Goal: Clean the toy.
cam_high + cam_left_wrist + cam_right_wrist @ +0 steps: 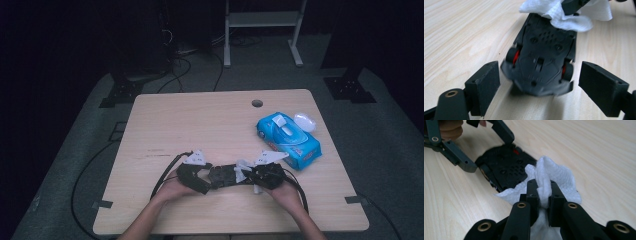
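Your left gripper stands wide open, one jaw on each side of the black toy car without touching it. The car lies upside down on the wooden table, near the front edge and midway between your hands; its flat underside faces up, and red hubs show inside the wheels in the left gripper view. That view is a little blurred around the near end of the car, so you cannot tell whether it rests flat or slightly lifted there.

Your right gripper is clamped on a white wet wipe, the folded cloth pinched between the two jaws and spreading out on both sides. The wipe lies against the end of the car's underside farthest from your left gripper, covering that edge.

In the high view both grippers meet at the car, left gripper and right gripper facing each other. The blue pack of wet wipes lies well apart at the table's right side, its white lid flipped open.
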